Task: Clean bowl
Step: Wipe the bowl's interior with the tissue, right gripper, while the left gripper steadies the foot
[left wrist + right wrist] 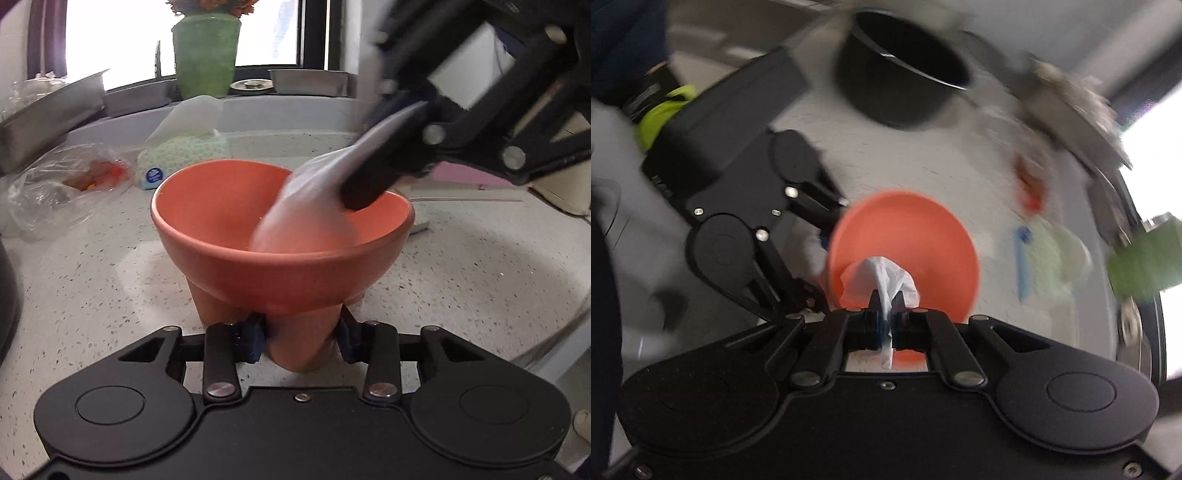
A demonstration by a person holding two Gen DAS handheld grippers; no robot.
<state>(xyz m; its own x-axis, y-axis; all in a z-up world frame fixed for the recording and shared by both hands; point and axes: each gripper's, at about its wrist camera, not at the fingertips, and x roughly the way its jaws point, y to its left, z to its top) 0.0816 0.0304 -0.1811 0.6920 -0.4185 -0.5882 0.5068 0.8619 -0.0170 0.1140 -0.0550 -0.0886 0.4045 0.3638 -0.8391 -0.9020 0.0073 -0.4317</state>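
Observation:
An orange bowl (280, 269) on stubby legs stands on the speckled counter (92, 295). In the left wrist view my left gripper (301, 341) is shut on the bowl's near leg, a blue pad pressed against each side. My right gripper (354, 195) reaches in from the upper right, shut on a white tissue (306, 214) that hangs blurred inside the bowl. The right wrist view looks down into the bowl (905, 229). There the tissue (879, 273) bunches out past the closed right gripper (886, 299), and the left gripper (822, 269) sits at the bowl's left side.
A tissue pack (177, 158) lies behind the bowl, with a crumpled plastic bag (55, 184) to its left. Metal trays (48, 110) and a green vase (205, 55) line the window sill. A black pot (905, 74) stands beyond the bowl in the right wrist view.

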